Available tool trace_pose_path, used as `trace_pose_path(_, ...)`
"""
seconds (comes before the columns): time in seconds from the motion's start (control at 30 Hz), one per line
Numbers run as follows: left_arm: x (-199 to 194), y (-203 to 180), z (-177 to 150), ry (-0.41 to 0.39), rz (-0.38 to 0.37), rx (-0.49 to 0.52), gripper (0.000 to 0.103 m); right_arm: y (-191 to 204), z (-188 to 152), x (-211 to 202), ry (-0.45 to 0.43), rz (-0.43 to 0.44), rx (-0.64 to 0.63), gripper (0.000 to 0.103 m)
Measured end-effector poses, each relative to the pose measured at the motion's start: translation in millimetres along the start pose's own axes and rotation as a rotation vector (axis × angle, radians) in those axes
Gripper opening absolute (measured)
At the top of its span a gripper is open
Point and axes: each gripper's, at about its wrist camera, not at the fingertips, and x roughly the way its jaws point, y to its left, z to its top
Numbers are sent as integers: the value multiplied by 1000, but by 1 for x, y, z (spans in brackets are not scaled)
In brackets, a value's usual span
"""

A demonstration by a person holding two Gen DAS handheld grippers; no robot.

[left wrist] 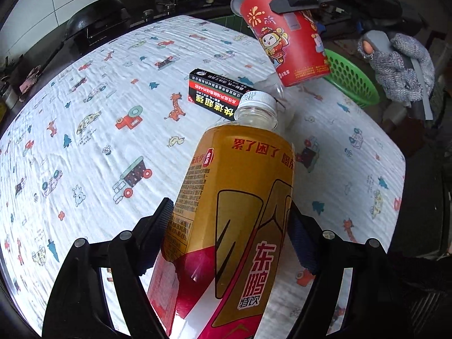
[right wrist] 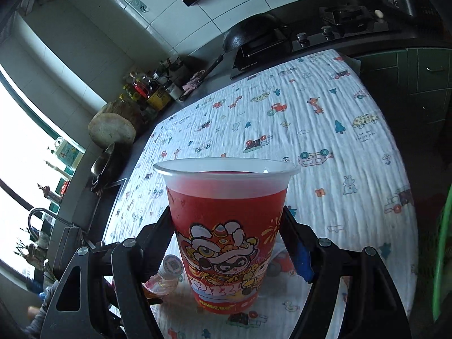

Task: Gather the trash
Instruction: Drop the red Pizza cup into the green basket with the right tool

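My left gripper (left wrist: 228,226) has its jaws clamped on the yellow drink bottle (left wrist: 226,212); my right gripper (right wrist: 226,243) has its jaws clamped on the red cup (right wrist: 226,240). Both are lifted above the desk (left wrist: 99,141), the cup nearest the green basket (left wrist: 353,79). Risk: the tilted bottle slips, or cup and bottle collide near the basket.

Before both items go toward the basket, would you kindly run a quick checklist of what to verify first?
1. Left tongs grip the yellow drink bottle: ok.
2. Bottle cap on: ok.
3. Right tongs grip the red cup: ok.
4. Cup empty: cannot tell.
5. Green basket in view, beyond the cup: ok.
6. Black box and a clear bottle remain on the tablecloth: not ok.
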Motion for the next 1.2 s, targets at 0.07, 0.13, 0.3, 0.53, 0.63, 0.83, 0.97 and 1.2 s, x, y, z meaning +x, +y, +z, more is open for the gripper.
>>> trace_pose_path(0.07, -4, -6, 2, -16, -7, 1, 76, -8, -2, -15, -27, -16, 12, 70)
trace_pose_path(0.13, -8, -13, 6, -32, -13, 0, 75, -18, -5, -34, -59, -26, 28, 70)
trace_pose_path(0.3, -19, -32, 22, -82, -50, 15, 75, -51, -11, -84, -136, -59, 84, 70)
trace_pose_path(0.53, -19, -60, 52, -122, -86, 34, 75, -112, -28, -157, -245, -150, 165, 70)
trace_pose_path(0.63, -16, -73, 62, -131, -105, 41, 75, -144, -37, -182, -285, -226, 199, 70)
trace_pose_path(0.83, 5, -97, 89, -140, -155, 38, 75, -205, -55, -202, -336, -397, 250, 70)
trace_pose_path(0.97, 19, -114, 108, -138, -181, 46, 75, -242, -67, -192, -307, -491, 278, 70)
trace_pose_path(1.2, 40, -140, 139, -133, -216, 68, 75, -297, -84, -150, -208, -520, 348, 71)
